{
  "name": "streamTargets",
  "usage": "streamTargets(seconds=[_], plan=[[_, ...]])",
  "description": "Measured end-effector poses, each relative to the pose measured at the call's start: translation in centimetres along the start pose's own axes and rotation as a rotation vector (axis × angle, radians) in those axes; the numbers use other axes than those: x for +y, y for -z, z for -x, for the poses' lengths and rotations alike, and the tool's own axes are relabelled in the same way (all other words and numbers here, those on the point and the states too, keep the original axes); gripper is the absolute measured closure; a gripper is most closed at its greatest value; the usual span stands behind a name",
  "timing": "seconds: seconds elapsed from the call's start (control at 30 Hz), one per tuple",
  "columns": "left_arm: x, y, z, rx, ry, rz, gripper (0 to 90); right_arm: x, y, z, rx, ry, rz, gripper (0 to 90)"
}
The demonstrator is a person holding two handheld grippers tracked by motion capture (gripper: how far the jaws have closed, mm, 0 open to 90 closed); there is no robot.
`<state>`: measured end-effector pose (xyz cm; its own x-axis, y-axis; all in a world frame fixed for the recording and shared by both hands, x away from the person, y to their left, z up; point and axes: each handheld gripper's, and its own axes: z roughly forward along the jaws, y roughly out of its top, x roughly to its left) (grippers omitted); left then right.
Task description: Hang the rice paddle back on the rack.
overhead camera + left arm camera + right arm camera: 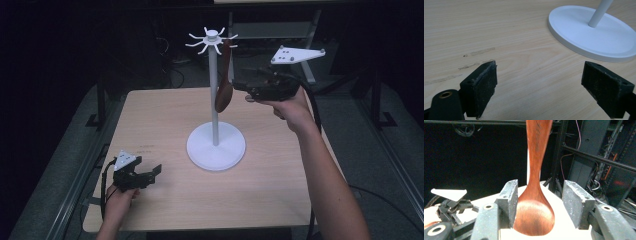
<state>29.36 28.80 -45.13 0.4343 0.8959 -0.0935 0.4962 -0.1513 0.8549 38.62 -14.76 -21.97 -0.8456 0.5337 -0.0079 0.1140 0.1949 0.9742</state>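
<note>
A white stand (214,85) with a ring of hooks at its top rises from a round base (216,146) at mid-table. From one hook hangs a reddish-brown wooden spoon (224,92), bowl down. My right gripper (243,93) is held level at the bowl's height, coming in from the right. In the right gripper view the spoon's bowl (534,215) hangs between the open jaws of my right gripper (539,205); the left pad is close against it and the right pad stands apart. My left gripper (150,172) rests open near the table's front left corner, its jaws (539,82) holding nothing.
The stand's base (594,37) and pole (599,13) lie ahead and to the right of the left gripper. The wooden table (165,115) is bare around the base. Dark racks and cables stand behind the table. The left hand with its gripper (451,207) appears beyond the spoon.
</note>
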Motion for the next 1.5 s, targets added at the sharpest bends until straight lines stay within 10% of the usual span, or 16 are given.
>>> streamTargets(seconds=[1.5], plan=[[-0.2, 0.4, 0.2, 0.011, 0.001, -0.009, 12.6, -15.7, 4.8, 2.0, -0.185, -0.167, -0.210, 29.1]])
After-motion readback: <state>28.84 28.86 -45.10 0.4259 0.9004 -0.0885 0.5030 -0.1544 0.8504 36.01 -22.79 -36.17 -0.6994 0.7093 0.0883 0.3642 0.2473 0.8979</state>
